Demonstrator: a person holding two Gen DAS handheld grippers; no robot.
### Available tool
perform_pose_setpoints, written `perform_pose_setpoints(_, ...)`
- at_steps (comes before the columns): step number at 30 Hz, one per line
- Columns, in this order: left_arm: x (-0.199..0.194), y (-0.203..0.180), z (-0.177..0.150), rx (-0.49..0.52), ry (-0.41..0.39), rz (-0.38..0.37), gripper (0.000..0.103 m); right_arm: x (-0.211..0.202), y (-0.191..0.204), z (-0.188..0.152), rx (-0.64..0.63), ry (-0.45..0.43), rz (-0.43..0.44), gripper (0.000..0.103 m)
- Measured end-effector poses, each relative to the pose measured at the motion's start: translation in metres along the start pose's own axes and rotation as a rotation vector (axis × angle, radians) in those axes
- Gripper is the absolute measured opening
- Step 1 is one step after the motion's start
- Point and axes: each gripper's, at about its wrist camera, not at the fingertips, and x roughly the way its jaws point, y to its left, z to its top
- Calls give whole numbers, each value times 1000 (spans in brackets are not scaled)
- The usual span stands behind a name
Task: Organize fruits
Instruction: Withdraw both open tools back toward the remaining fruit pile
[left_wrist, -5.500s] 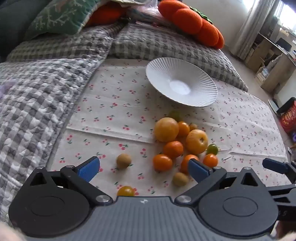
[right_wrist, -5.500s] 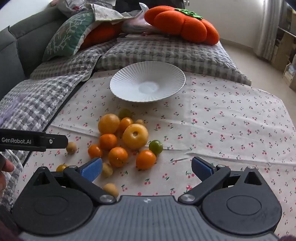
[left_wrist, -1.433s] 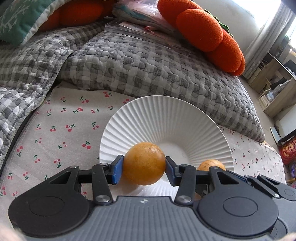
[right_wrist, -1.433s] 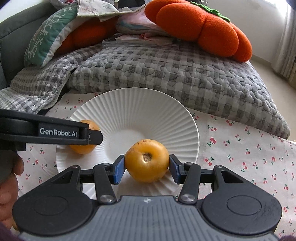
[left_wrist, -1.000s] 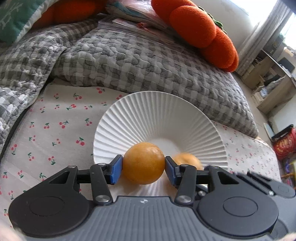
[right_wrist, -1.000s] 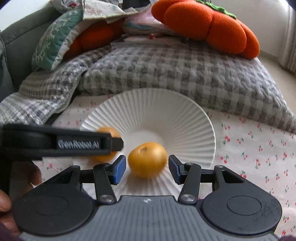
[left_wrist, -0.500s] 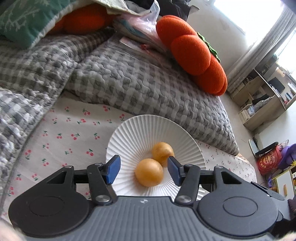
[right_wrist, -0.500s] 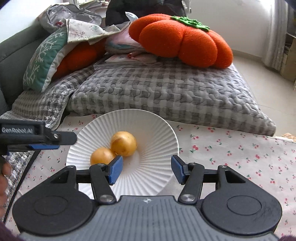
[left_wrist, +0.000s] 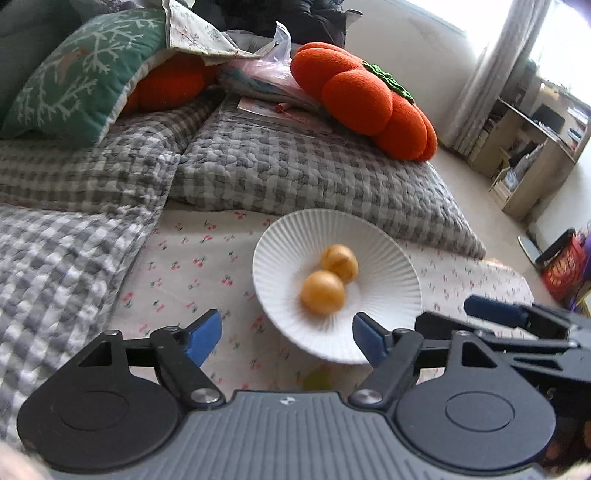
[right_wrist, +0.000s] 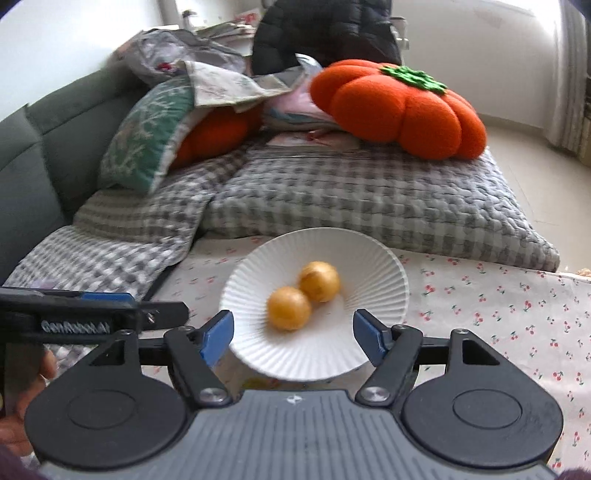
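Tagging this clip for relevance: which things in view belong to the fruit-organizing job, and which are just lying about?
Job:
- white ribbed plate
- two round yellow-orange fruits on it
- left gripper and right gripper, both open, nothing between them

Lying about:
- orange pumpkin-shaped cushion
- green leaf-patterned pillow
- grey checked quilt

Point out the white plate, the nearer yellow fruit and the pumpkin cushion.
white plate (right_wrist: 373, 258), right wrist view, far rim.
nearer yellow fruit (right_wrist: 289, 308), right wrist view, its middle.
pumpkin cushion (left_wrist: 356, 96), left wrist view, front lobe.
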Motion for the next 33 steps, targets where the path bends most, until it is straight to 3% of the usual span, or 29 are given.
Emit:
perform_pose_setpoints(8,-30,2,-25,32,-26,32,82,-36,22,-23,-14,19,-23,79)
perform_pose_setpoints(13,-35,-2,-49,55,20,54,83,-58,20,-44,4,54,0,85)
perform_pose_setpoints(17,-42,-3,-64,61,39,27,84,-67,25,-54,-27,74,1,93)
perform_pose_setpoints(30,-49,3,-98,56,43,77,86,-69,38,-89,-69,141,56,91)
perform_pose_setpoints(33,-46,10,-107,41,61,91,86,-60,41,-99,-77,178,46,86)
